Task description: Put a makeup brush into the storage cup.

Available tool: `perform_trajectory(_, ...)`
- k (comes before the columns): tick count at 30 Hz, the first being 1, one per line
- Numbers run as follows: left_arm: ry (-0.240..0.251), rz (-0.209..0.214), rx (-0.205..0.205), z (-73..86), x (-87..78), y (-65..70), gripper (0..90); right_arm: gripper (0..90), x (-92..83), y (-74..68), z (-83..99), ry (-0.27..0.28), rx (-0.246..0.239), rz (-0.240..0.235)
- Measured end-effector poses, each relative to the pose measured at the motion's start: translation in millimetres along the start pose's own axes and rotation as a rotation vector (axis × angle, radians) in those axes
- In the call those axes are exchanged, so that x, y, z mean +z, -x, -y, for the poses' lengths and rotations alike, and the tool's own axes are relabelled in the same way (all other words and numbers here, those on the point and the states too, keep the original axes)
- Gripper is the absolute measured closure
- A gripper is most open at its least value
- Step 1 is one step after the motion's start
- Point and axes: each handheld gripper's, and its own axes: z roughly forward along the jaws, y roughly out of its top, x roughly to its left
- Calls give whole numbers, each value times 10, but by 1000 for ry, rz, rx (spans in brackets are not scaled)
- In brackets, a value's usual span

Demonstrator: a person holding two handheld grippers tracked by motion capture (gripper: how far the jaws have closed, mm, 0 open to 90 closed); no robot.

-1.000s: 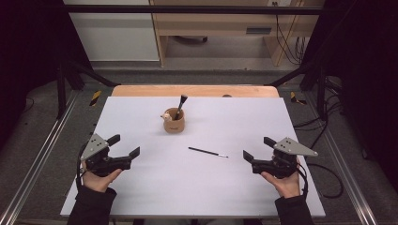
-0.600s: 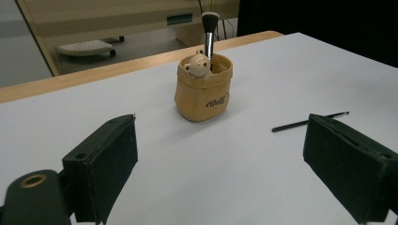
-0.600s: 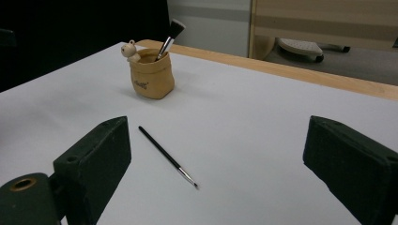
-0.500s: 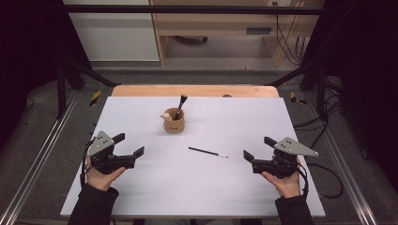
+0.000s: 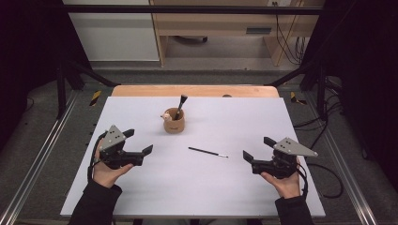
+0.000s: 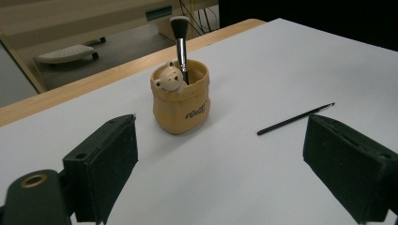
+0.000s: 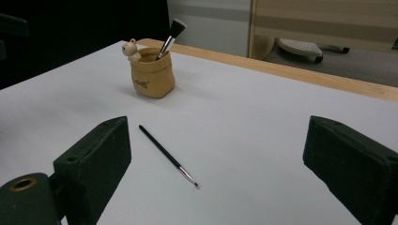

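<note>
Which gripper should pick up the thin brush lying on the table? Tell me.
Probably the right gripper: its open jaws sit closest to the thin brush, whose tip points toward it. The left gripper is open too, but farther away.

Tan pot point(image 5: 173, 123), black brush point(image 5: 208, 152), white table point(image 5: 291, 126).

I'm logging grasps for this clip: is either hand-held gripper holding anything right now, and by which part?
Nothing is held. The left hand-held gripper and right hand-held gripper both stand open above the table, with the thin brush lying loose between them.
</note>
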Motion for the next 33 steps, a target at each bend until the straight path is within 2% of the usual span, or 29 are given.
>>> perform_trajectory(9,-45,47,57,-143,193,134,103,86,-10,-7,-3,1,-2,-1)
perform_trajectory(16,-73,73,73,-206,364,212,107,86,-1,-25,-6,-1,-3,-3)
perform_trajectory(27,-140,111,128,-301,675,354,113,86,-11,-22,-6,1,-5,-4)
perform_trajectory(33,-163,146,153,-318,824,453,116,87,-4,-26,-3,-2,-5,-2)
